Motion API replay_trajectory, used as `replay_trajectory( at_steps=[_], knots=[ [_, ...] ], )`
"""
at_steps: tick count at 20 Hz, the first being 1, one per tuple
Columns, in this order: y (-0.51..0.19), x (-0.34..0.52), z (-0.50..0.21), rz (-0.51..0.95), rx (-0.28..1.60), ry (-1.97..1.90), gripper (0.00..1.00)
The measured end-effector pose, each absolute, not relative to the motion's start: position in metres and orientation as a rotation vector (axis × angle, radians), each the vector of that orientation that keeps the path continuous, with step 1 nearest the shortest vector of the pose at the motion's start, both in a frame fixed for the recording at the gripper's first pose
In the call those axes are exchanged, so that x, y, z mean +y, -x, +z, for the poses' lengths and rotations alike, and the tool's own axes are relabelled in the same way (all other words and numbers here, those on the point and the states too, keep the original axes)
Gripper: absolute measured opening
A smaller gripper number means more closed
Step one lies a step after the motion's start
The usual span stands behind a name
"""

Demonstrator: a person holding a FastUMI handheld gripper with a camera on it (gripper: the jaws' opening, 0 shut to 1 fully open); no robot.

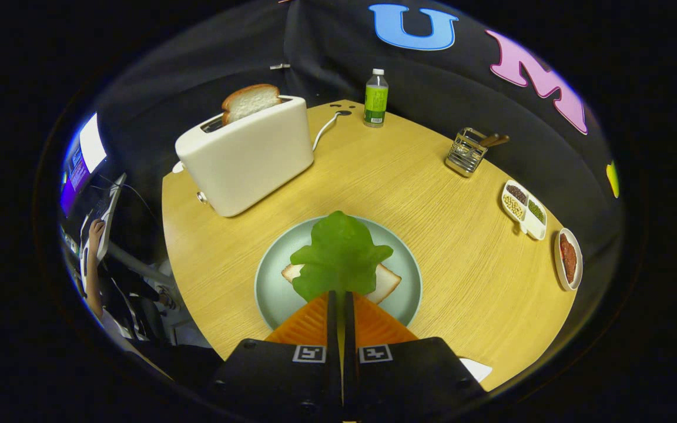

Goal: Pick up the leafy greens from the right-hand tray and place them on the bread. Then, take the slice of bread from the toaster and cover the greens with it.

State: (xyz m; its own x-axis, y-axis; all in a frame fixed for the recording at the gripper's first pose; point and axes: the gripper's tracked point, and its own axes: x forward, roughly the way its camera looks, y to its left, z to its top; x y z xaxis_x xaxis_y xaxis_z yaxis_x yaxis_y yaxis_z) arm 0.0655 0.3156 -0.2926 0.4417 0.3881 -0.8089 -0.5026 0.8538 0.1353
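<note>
Leafy greens (340,255): pinched at their near edge between the fingers (341,305), which we see pressed nearly together on the leaf; the leaf hangs over the bread slice (386,283) on the plate (274,294).
Surface edges: we note the plate sits close to the near edge of the surface (432,235); the toaster (247,158) stands beyond it to the left.
Open room: bare wood lies to the right of the plate, up to the seed tray (524,210) and sauce dish (568,259) at the right edge.
Far side: bottle (376,98) and wire rack (466,151) near the back edge.
Appearance: bright green, ruffled, flat.
Toaster slot: second bread slice (250,101) stands upright.
</note>
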Motion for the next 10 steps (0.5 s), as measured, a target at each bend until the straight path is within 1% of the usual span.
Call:
replay_trajectory(
  at_steps=[3, 4, 5, 8, 10],
  knots=[
    [-0.073, 0.318, -0.307, 0.536, 0.981, 0.144, 0.06],
    [-0.075, 0.32, -0.311, 0.531, 0.989, 0.135, 0.13],
    [-0.076, 0.319, -0.318, 0.515, 0.998, 0.133, 0.22],
    [-0.08, 0.32, -0.316, 0.481, 0.985, 0.123, 1.0],
    [-0.083, 0.322, -0.304, 0.469, 0.947, 0.112, 0.98]
  ],
)
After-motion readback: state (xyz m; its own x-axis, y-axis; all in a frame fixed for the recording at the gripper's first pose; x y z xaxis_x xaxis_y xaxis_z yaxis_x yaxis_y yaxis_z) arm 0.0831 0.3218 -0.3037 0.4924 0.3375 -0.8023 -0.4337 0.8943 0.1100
